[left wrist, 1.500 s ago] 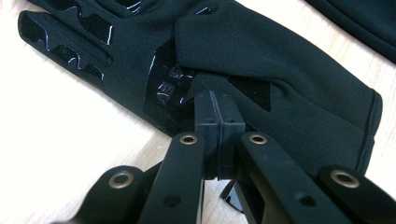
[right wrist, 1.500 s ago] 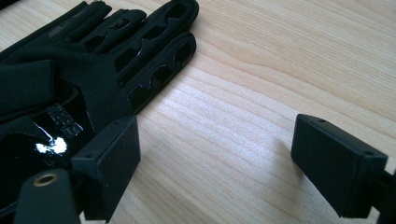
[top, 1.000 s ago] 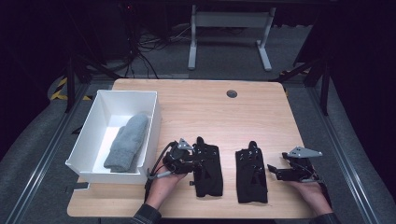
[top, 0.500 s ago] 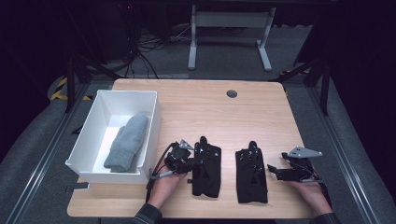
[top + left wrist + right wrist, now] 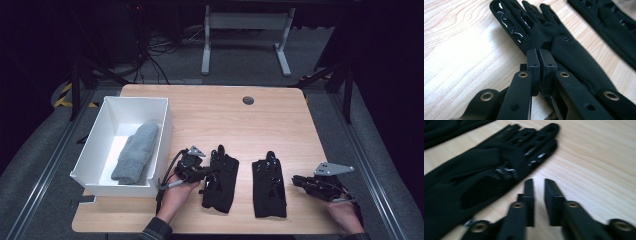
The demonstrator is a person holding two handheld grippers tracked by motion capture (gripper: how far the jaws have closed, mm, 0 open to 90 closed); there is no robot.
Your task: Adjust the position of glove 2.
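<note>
Beside the white bin (image 5: 95, 150), the left gripper (image 5: 200, 172) has just been closed on the left black glove (image 5: 220, 182) edge. The right gripper (image 5: 300, 181), jaws just drawn nearly together, holds nothing beside the right glove (image 5: 270, 187). Judged risk: thin fabric slipping out when lifted.

The two black cloth gloves (image 5: 220, 179) (image 5: 269, 181) look matt, with glossy rubbery strips on the fingers; the pale wooden table (image 5: 240, 125) is smooth, the white plastic box (image 5: 95, 155) holds soft grey fleece cloth (image 5: 136, 152)
</note>
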